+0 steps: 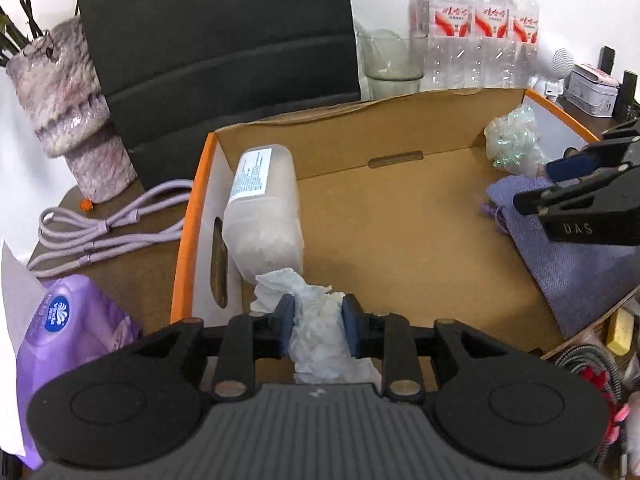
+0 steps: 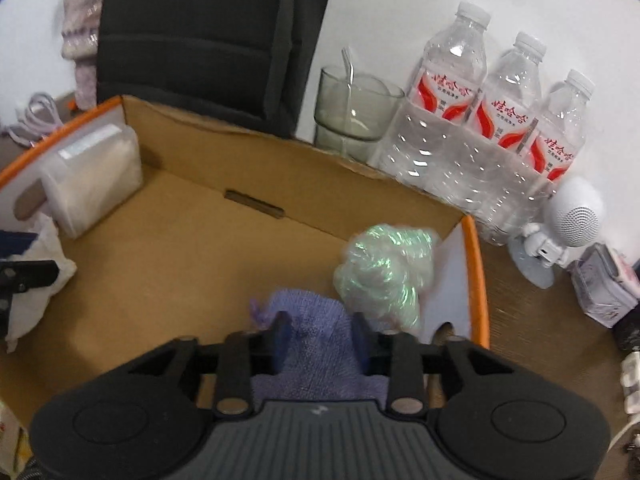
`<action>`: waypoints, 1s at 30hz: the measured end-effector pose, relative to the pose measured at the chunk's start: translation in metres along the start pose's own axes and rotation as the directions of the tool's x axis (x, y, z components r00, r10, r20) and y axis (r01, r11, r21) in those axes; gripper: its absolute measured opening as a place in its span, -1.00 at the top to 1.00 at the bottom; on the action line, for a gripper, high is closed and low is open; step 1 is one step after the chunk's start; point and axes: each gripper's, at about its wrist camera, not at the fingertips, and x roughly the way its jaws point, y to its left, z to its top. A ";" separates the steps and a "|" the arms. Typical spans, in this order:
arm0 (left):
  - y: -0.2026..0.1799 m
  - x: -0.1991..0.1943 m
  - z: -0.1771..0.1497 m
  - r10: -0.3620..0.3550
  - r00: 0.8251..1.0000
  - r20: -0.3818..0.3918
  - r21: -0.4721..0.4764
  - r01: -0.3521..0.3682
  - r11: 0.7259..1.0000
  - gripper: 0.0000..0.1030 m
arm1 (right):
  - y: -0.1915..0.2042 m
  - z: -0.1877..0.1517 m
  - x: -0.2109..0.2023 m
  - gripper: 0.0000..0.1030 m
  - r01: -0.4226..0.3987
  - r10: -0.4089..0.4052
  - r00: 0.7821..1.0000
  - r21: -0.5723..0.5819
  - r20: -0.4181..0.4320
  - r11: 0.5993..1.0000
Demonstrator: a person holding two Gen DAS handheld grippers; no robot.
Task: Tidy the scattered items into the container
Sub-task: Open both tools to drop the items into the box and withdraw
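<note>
An orange-rimmed cardboard box (image 1: pixel 384 216) holds a translucent plastic jar (image 1: pixel 262 208) on its side at the left, an iridescent green crumpled ball (image 1: pixel 514 140) at the far right and a purple knitted pouch (image 1: pixel 568 256). My left gripper (image 1: pixel 318 316) is shut on a crumpled white tissue (image 1: pixel 320 328) over the box's near left part. My right gripper (image 2: pixel 320 334) stands open, its fingers on either side of the purple pouch (image 2: pixel 316 344), beside the green ball (image 2: pixel 384 272); it also shows in the left wrist view (image 1: pixel 560 188).
Left of the box lie a lilac cable (image 1: pixel 104 224), a purple tissue pack (image 1: pixel 68 340) and a fuzzy vase (image 1: pixel 68 108). Behind it stand a black chair back (image 1: pixel 216 40), a glass (image 2: pixel 356 108) and three water bottles (image 2: pixel 492 120). A white astronaut speaker (image 2: pixel 560 228) is at the right.
</note>
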 end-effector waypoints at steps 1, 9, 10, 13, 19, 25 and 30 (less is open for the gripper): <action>0.000 -0.007 0.002 -0.012 1.000 0.010 -0.004 0.012 1.000 0.02 | -0.001 0.002 -0.003 0.01 0.004 -0.004 1.000 -0.002 -0.010 1.000; 0.034 -0.084 0.031 -0.093 0.994 0.061 -0.100 0.099 0.990 -0.38 | -0.036 0.034 -0.090 -0.46 -0.072 0.069 0.997 0.109 0.026 0.991; 0.038 -0.093 0.034 -0.094 0.994 0.058 -0.117 0.101 0.988 -0.42 | -0.039 0.039 -0.099 -0.49 -0.076 0.075 0.997 0.120 0.016 0.990; 0.045 -0.115 0.037 -0.097 0.994 0.044 -0.151 0.102 0.983 -0.53 | -0.044 0.043 -0.131 -0.54 -0.120 0.125 0.992 0.183 -0.018 0.976; 0.046 -0.154 0.018 -0.066 0.991 0.113 -0.162 0.084 0.983 -0.63 | -0.039 0.030 -0.171 -0.63 -0.138 0.147 0.989 0.241 -0.016 0.961; 0.023 -0.210 -0.061 0.026 0.829 0.559 -0.093 0.032 0.995 -0.96 | -0.013 -0.046 -0.228 -0.67 -0.172 0.056 0.906 0.246 0.419 0.954; 0.003 -0.205 -0.087 0.021 0.818 0.574 -0.110 0.051 0.993 -0.96 | 0.016 -0.091 -0.228 -0.68 -0.126 0.011 0.853 0.187 0.522 0.974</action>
